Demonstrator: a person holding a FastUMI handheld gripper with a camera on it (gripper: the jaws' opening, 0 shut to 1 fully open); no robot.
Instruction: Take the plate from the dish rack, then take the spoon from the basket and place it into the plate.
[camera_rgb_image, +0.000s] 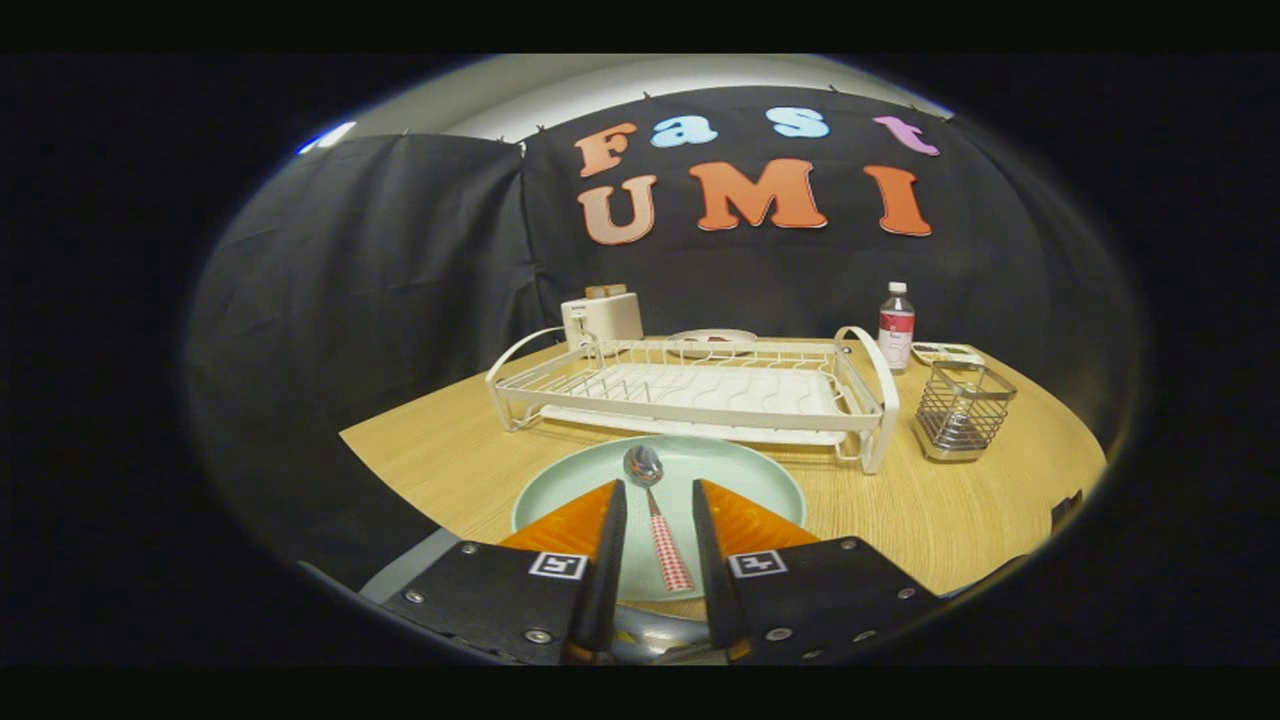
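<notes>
Black cloth booth wall behind a pale wooden worktop (930, 510) with a rounded edge.

At the far left of the worktop, a small white toaster (602, 318) with two slices poking from its slots, just behind the left handle of the rack. Next, a long white wire dish rack (690, 392) with looped handles at both ends, sitting on a white drip tray, no dishes standing in it. Behind the rack's middle, a shallow white dish (714, 341), half hidden by the wires. Beyond the right handle, a clear plastic bottle with a white cap and a red label (896, 326), upright. Just beside it, a small flat pale object at the back edge, too small to tell. Right of the rack, apart from it, a square silver wire basket (962, 410), upright; contents not clear.

Nearer, in front of the rack, a round pale green plate (745, 478) flat on the worktop. On the plate, a metal spoon with a red-and-white checked handle (657, 517), bowl pointing towards the rack, handle towards the camera.

Lowest in the view, the claw (658, 497), parted, fingers either side of the spoon handle and clear of it, gripping nothing.
</notes>
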